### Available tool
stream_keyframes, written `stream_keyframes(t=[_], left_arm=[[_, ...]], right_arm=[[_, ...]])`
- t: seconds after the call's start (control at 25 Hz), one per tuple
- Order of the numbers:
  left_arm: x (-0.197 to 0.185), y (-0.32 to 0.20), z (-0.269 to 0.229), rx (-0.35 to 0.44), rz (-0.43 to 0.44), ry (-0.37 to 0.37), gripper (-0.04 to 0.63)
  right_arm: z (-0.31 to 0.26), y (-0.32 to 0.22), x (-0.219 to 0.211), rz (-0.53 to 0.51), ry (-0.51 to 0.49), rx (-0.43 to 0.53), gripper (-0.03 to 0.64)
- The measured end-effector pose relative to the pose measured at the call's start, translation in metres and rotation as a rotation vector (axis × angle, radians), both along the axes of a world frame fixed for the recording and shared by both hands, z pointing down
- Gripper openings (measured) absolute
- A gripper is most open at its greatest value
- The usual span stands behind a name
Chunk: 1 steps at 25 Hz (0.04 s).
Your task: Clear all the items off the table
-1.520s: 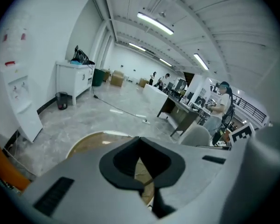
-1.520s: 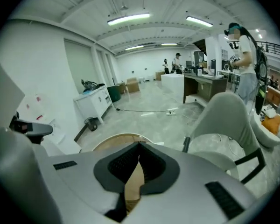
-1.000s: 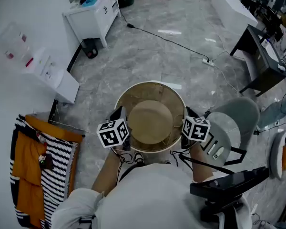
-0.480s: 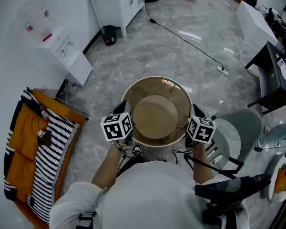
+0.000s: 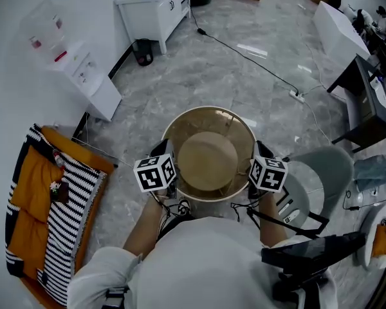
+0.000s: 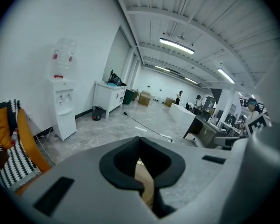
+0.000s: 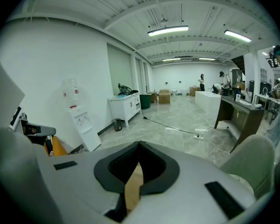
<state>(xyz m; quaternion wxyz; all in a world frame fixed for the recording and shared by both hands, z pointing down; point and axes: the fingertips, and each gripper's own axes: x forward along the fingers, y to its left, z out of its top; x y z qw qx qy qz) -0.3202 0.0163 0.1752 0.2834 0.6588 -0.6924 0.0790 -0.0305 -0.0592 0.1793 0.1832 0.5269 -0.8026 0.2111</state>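
Note:
A round tan basket (image 5: 209,156) hangs over the grey floor in the head view, held by its rim between my two grippers; nothing shows inside it. My left gripper (image 5: 167,154) is shut on the rim's left side, its marker cube just below. My right gripper (image 5: 255,156) is shut on the rim's right side. In the left gripper view a tan strip of rim (image 6: 145,183) is pinched between the dark pads of the left gripper (image 6: 141,169). In the right gripper view the tan rim (image 7: 132,190) sits the same way in the right gripper (image 7: 136,166).
A water dispenser (image 5: 82,76) and a white cabinet (image 5: 156,8) stand along the left wall. Orange and striped cloth (image 5: 48,217) lies at the lower left. A grey chair (image 5: 325,172) is close on the right, with a cable and power strip (image 5: 296,96) and a dark desk (image 5: 367,102) beyond it.
The head view has shifted: the dispenser and cabinet now sit further right in the picture. Both grippers keep the same hold on the basket.

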Motion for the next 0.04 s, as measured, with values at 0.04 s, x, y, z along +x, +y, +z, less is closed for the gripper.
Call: stream_keyframes(t=[0.04], left_arm=[[-0.0024,0.0003,0.0007,-0.001,0.001,0.0,0.008]], right_arm=[[0.0001,0.0003,-0.0025,-0.001,0.001,0.001,0.023]])
